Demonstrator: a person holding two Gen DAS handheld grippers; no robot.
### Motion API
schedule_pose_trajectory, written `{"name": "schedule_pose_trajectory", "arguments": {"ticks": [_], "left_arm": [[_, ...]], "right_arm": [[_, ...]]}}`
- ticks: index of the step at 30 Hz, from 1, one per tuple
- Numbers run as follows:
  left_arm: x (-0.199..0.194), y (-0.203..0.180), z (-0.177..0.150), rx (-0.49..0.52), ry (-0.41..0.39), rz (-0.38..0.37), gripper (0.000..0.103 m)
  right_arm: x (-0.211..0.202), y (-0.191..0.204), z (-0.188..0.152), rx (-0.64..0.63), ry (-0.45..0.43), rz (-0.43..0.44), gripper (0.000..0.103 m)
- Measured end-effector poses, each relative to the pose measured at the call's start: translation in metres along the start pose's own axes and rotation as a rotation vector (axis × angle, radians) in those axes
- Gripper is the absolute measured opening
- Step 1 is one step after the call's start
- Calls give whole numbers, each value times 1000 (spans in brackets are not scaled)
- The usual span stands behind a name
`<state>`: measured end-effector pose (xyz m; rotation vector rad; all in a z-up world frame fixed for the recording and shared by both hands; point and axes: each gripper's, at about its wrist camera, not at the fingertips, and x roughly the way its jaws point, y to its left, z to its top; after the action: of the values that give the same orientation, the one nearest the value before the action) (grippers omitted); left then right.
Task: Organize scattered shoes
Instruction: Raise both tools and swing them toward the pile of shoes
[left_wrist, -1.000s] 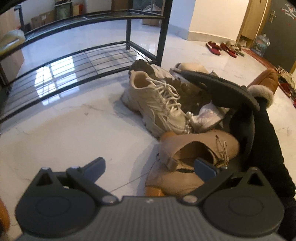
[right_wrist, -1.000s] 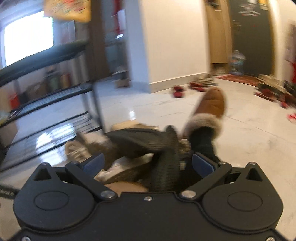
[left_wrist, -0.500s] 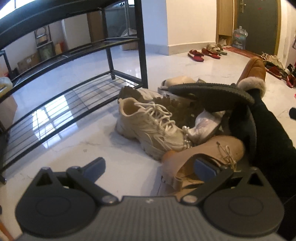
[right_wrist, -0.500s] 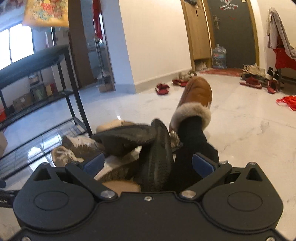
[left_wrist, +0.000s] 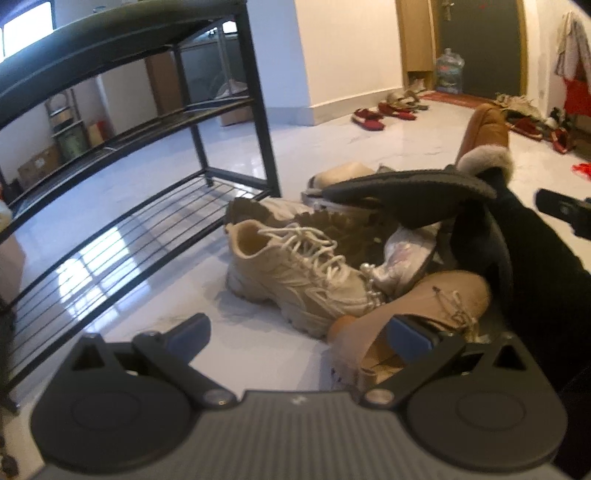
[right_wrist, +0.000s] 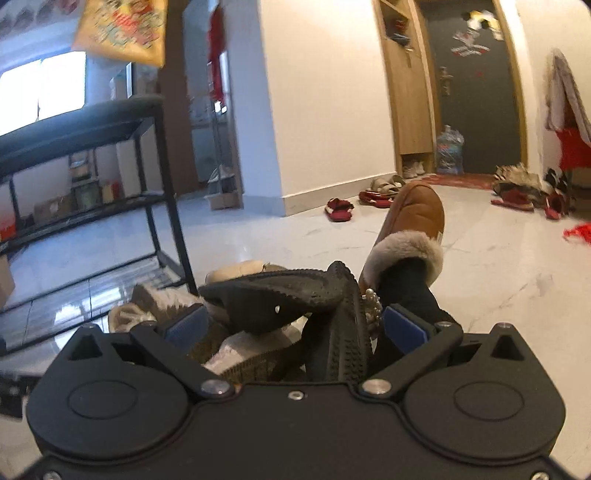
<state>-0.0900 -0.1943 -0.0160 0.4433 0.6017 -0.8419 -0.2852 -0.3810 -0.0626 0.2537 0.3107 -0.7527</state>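
Note:
A pile of shoes lies on the white marble floor beside a black metal shoe rack (left_wrist: 155, 221). In the left wrist view I see a cream laced sneaker (left_wrist: 295, 273), a tan ankle boot (left_wrist: 417, 310), a black shoe sole (left_wrist: 406, 188) on top, a silvery shoe (left_wrist: 406, 254) and a brown fur-lined boot (left_wrist: 484, 136). My left gripper (left_wrist: 299, 332) is open, low over the floor, its right finger at the tan boot. My right gripper (right_wrist: 295, 325) is open, just behind the black soles (right_wrist: 280, 295); the brown boot (right_wrist: 413, 221) stands beyond.
The rack has wire shelves (left_wrist: 122, 236), and it also shows at left in the right wrist view (right_wrist: 110, 221). Red slippers (left_wrist: 369, 118) and other shoes (right_wrist: 524, 188) lie far back near a dark door (right_wrist: 476, 92). A water bottle (right_wrist: 448, 147) stands by the door.
Both grippers have tilted up and come slightly closer to the pile. The shoes have not moved, and both grippers stay open.

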Motion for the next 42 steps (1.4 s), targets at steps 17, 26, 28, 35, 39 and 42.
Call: {"name": "schedule_pose_trajectory", "arguments": {"ticks": [17, 26, 28, 35, 39, 42], "left_arm": [[73, -5, 15, 56, 124, 26, 102], [90, -5, 22, -1, 128, -18, 102], [90, -5, 22, 1, 132, -23, 102], [81, -9, 9, 48, 161, -63, 102], [80, -16, -2, 118, 170, -64, 102], [82, -21, -6, 129, 161, -73, 102]], "right_arm": [[43, 2, 15, 53, 32, 12, 103], [51, 3, 10, 62, 72, 22, 103], [52, 2, 10, 71, 78, 20, 103], [54, -3, 10, 99, 90, 12, 103], [55, -6, 10, 112, 98, 9, 103], [56, -6, 10, 112, 101, 9, 103]]}}
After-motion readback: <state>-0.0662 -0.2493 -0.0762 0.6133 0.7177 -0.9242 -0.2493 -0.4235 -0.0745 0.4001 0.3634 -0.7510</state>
